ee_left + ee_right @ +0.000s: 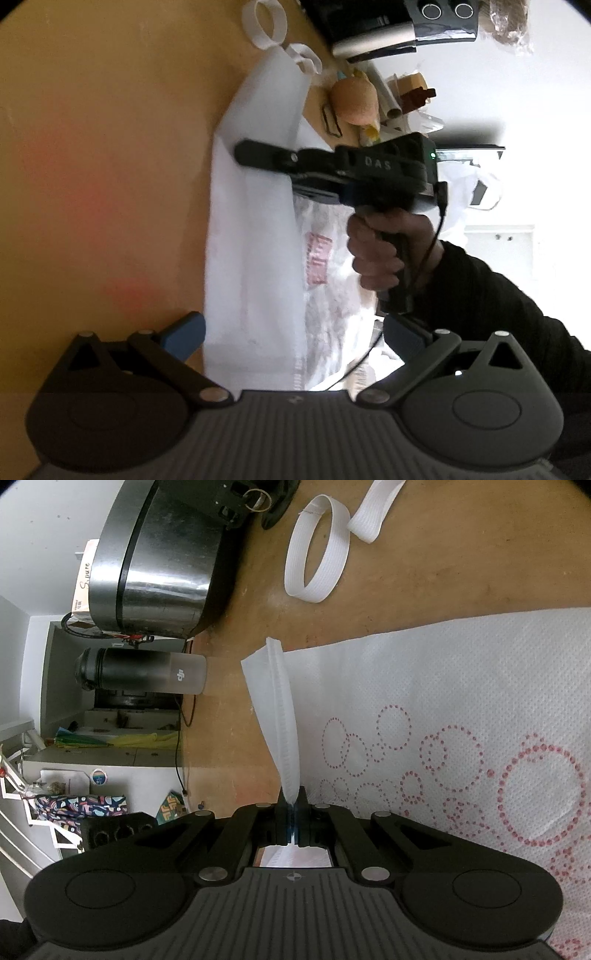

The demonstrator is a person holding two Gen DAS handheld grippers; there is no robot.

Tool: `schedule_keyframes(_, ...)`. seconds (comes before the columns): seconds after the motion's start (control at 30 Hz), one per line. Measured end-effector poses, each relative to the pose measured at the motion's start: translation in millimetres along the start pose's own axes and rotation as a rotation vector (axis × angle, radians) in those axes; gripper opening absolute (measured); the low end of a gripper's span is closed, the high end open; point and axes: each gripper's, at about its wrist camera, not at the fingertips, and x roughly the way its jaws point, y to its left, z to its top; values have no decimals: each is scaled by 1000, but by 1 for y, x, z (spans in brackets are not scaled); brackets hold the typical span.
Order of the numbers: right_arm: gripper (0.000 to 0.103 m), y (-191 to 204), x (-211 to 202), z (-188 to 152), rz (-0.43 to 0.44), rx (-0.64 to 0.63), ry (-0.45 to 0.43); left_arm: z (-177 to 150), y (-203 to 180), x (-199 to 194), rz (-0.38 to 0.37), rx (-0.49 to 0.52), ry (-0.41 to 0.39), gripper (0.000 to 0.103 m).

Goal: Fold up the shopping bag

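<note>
Warm yellow-brown wooden surface [443, 554], scuffed, brightly lit. At ten o'clock in the right wrist view, a steel appliance [159, 565]; just below it, a dark-capped frosted bottle [147, 675] on its side in the picture. Pale wall [37, 535] at nine o'clock. White wall [535, 92] at two o'clock in the left wrist view

Both fisheye views bent and darkened at the corners. The left wrist view was soft, its wall [535, 74] overexposed at right.
</note>
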Motion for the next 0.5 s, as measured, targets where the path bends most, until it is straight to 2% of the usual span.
schedule_keyframes(0.2,0,-1,0,0,1,-1,2,-8,2,2,-38,-26,17,102)
schedule_keyframes(0.33,0,-1,0,0,1,-4,1,-10,4,-1,-46,-61,-2,102)
schedule_keyframes(0.4,0,-1,-1,-1,1,-4,1,-10,6,-10,-16,-94,-42,102)
schedule_keyframes(0.5,0,-1,0,0,1,-6,1,-11,5,-25,61,-78,-92,102)
